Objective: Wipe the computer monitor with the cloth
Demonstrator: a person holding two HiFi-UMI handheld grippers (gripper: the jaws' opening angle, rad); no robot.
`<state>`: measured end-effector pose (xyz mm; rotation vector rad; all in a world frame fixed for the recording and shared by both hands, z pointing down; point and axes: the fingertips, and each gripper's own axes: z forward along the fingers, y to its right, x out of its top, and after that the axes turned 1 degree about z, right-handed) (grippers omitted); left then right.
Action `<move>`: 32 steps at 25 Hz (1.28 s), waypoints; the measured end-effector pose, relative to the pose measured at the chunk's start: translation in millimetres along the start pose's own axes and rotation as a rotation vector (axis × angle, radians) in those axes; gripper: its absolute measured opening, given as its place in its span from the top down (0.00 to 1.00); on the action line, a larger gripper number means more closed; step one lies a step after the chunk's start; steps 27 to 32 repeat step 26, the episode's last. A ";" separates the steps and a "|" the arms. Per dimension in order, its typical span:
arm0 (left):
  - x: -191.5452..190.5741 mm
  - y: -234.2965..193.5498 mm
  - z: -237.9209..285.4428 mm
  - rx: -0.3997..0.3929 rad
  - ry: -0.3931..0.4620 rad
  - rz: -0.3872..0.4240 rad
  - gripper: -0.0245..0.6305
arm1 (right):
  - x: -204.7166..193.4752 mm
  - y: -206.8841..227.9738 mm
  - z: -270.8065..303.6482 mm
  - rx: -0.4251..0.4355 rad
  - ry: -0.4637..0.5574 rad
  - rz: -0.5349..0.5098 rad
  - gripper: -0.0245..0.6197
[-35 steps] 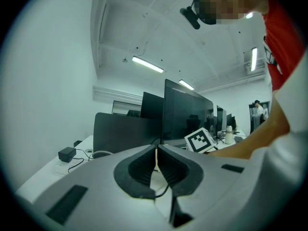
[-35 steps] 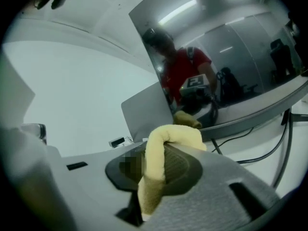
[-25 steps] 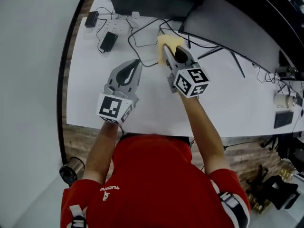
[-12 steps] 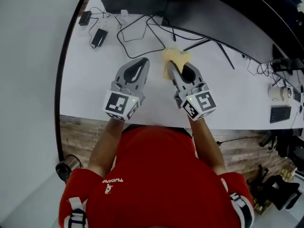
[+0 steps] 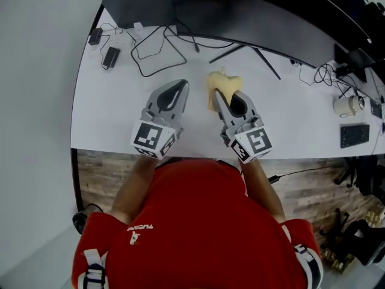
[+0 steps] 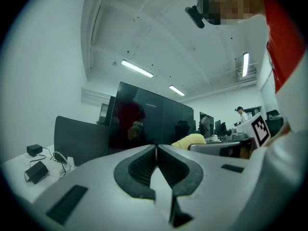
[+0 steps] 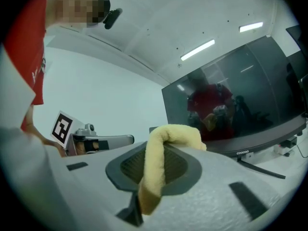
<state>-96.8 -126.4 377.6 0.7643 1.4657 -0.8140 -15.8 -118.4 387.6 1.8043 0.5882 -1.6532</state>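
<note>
A person in a red shirt (image 5: pixel 192 221) holds 2 grippers over the white desk (image 5: pixel 108 125). The left gripper (image 5: pixel 179 84) has its jaws pressed together with nothing between them. Just beside it, the right gripper (image 5: pixel 215 94) is clamped on the yellow cloth (image 5: pixel 224 82), which loops over its jaw tips. Beyond lie black cables (image 5: pixel 157 48) and a charger (image 5: pixel 110 56). Farthest back, the dark monitor (image 5: pixel 264 17) stands apart from the cloth.
</note>
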 end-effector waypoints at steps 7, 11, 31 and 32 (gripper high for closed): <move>-0.5 23.9 12.3 -0.031 -0.021 0.026 0.94 | 0.6 15.1 -20.6 -0.029 0.015 0.004 0.87; -0.3 32.3 21.1 -0.050 -0.027 0.031 0.94 | 1.2 24.9 -28.8 -0.051 0.019 0.017 0.87; 5.7 39.7 21.1 -0.085 -0.012 0.037 0.94 | 3.9 27.7 -39.6 -0.099 0.029 0.016 0.86; 5.7 39.7 21.1 -0.085 -0.012 0.037 0.94 | 3.9 27.7 -39.6 -0.099 0.029 0.016 0.86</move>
